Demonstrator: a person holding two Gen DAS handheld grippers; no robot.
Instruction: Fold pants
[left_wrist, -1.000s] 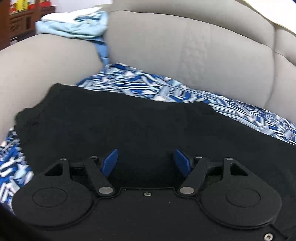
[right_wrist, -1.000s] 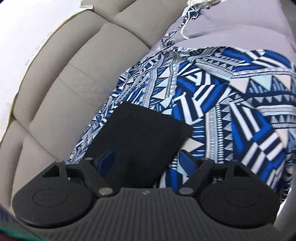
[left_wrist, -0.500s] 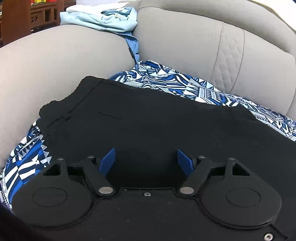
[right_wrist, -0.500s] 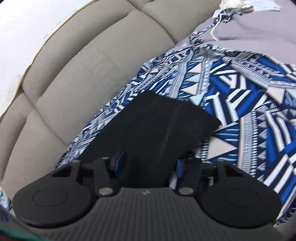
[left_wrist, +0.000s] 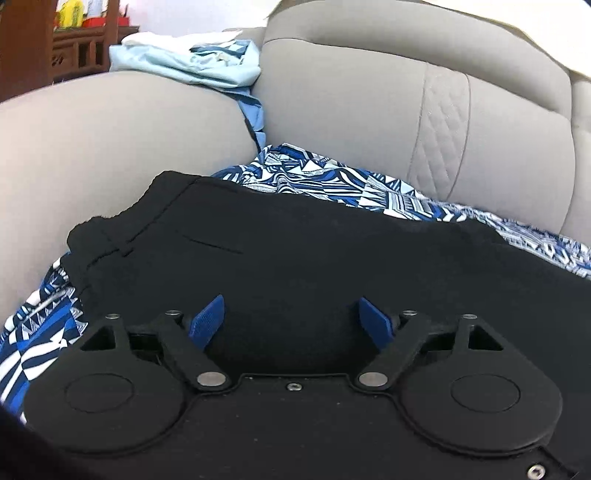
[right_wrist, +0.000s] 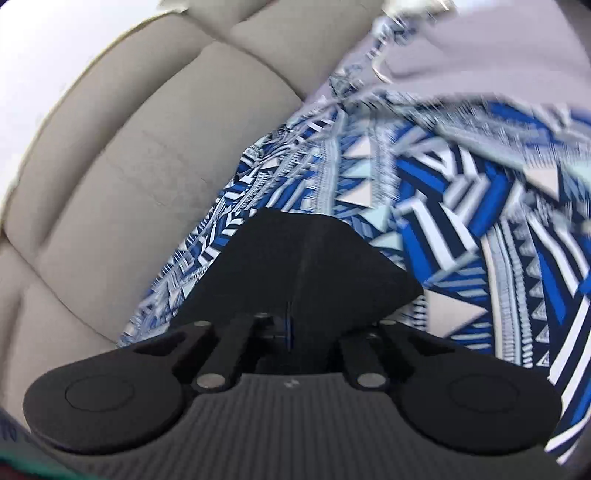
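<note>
Black pants (left_wrist: 295, 251) lie spread on a blue and white patterned cloth (left_wrist: 332, 184) on a grey sofa. The waistband end lies at the left, near the sofa arm. My left gripper (left_wrist: 293, 319) is open, its blue pads wide apart just over the black fabric. In the right wrist view my right gripper (right_wrist: 290, 328) is shut on the leg end of the pants (right_wrist: 314, 266), which bunches into a raised fold ahead of the jaws.
A grey sofa backrest (left_wrist: 406, 122) and arm (left_wrist: 110, 140) bound the seat. Light blue clothes (left_wrist: 192, 62) are piled on the arm's top. A grey garment (right_wrist: 480, 48) lies at the far right of the patterned cloth (right_wrist: 461, 192). Wooden furniture (left_wrist: 55, 48) stands behind.
My right gripper has closed on the leg end and the fabric has bunched up. My left gripper stayed open and drew back, so more of the waistband shows.
</note>
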